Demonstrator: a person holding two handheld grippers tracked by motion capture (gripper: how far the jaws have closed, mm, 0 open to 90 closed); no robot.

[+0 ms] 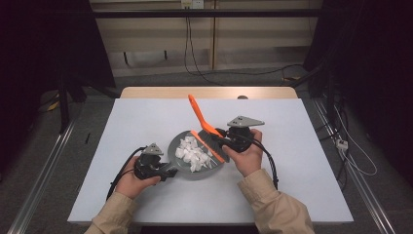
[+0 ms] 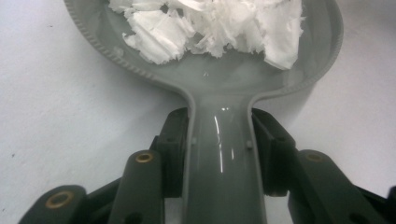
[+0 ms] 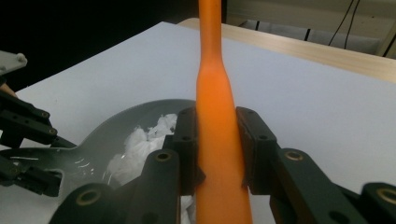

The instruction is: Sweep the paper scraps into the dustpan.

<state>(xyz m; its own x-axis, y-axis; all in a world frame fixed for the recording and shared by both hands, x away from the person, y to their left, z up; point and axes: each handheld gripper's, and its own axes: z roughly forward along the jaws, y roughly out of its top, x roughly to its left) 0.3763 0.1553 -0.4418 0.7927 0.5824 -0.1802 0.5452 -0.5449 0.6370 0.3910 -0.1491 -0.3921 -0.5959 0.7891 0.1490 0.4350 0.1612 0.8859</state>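
left claw [image 2: 219, 154] gripping grey dustpan [image 1: 181, 155] of paper scraps [image 1: 195, 152], right claw [image 3: 215, 144] clamping orange brush [image 1: 204, 127]

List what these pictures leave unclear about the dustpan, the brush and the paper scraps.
- Brush: in the high view the bristles are too small to make out; in the right gripper view the frame edges cut off both ends of its handle.
- Dustpan: front lip cut off by the top edge of the left gripper view.
- Paper scraps: count unreadable, piled together.
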